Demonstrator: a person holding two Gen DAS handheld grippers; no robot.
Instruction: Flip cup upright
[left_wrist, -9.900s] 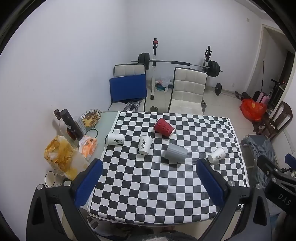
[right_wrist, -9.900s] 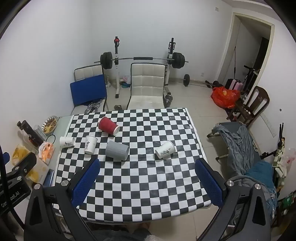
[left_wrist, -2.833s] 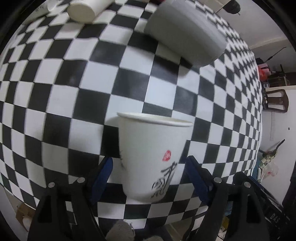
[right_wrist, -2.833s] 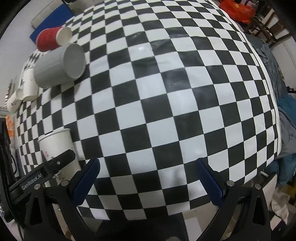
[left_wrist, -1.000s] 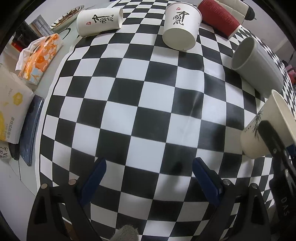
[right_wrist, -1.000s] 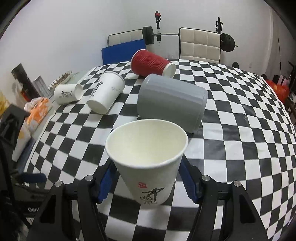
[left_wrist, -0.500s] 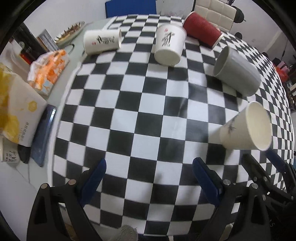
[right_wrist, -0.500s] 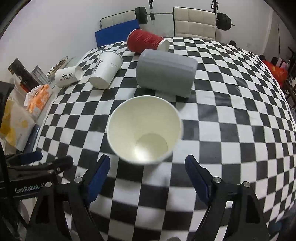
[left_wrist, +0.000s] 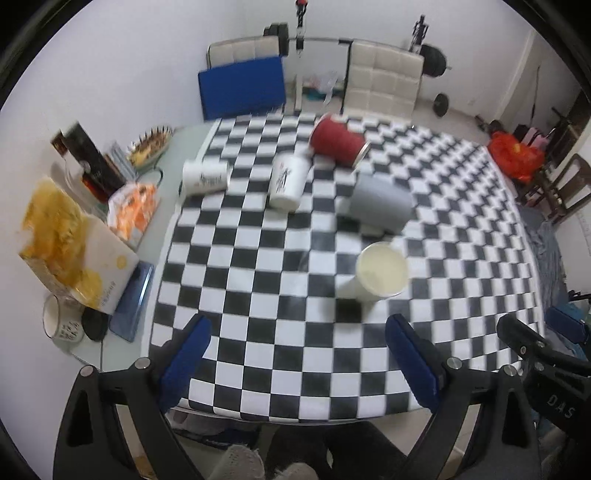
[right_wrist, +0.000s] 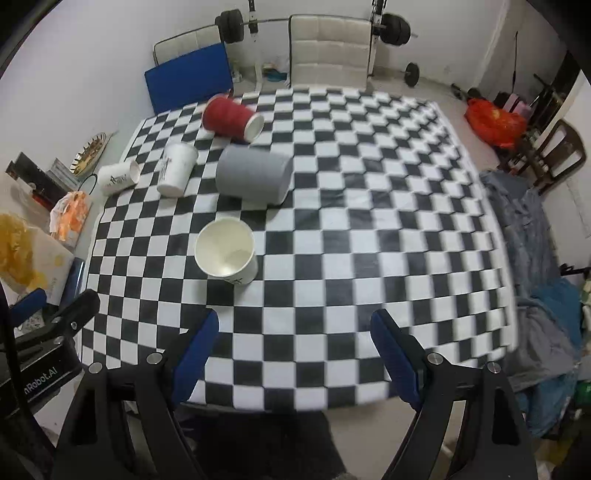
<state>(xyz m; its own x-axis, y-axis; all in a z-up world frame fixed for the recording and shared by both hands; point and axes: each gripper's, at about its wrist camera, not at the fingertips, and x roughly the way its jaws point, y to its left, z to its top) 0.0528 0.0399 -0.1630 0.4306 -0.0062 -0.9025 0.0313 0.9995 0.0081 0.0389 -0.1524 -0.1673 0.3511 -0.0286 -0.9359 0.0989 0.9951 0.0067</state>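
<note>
The right tool (right_wrist: 293, 350) hangs above the near edge of the table with its blue-padded fingers spread wide and nothing between them; the left tool (left_wrist: 297, 354) hovers likewise, parted and empty. Both sit high and clear of everything, which suggests that the upright step is done.

The white paper cup with black brush lettering (right_wrist: 226, 252) stands mouth-up on the black-and-white checkered table (right_wrist: 369, 236), well short of either tool, resting flat on its base and free of any grip. Just behind it a grey cylindrical cup (right_wrist: 253, 178) lies on its side. Beyond that lie a red ribbed paper cup (right_wrist: 231, 117) and two more white printed cups (right_wrist: 176, 169) (right_wrist: 117, 178), all tipped over.

The right half of the table is bare checks out to its edge, giving open room; the left edge is crowded by a yellow snack bag (left_wrist: 70, 243).
</note>
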